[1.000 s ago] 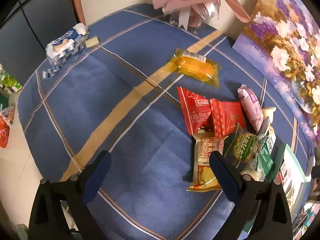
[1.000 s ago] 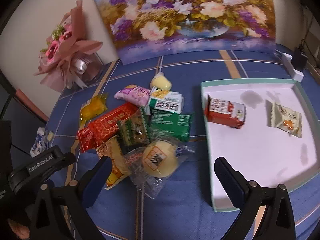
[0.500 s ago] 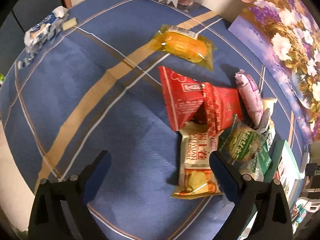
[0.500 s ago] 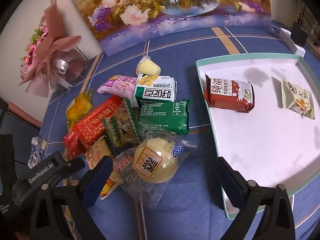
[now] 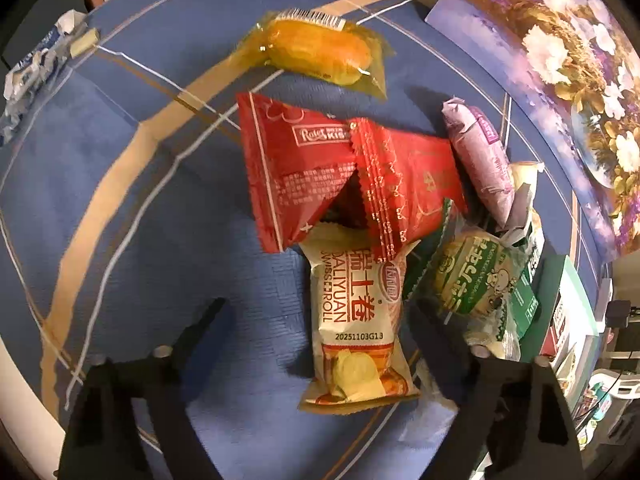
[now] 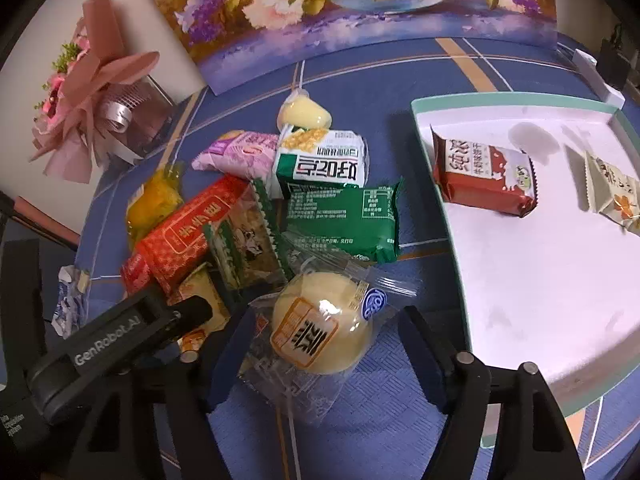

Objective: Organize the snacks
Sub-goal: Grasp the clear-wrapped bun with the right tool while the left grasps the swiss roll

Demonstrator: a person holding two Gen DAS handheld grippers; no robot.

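The closing right tongs straddle the round bun packet, untouched, while the closing left tongs straddle the swiss roll, lying near-to-far.

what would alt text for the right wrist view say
The right gripper, its jaws closing, straddles a round pale-yellow bun in a clear plastic wrapper at the front of a pile of wrapped snacks on a blue plaid tablecloth. To the right, a white tray with a mint-green rim holds a red-and-white snack packet and a cream packet.

Home: tablecloth, flower painting
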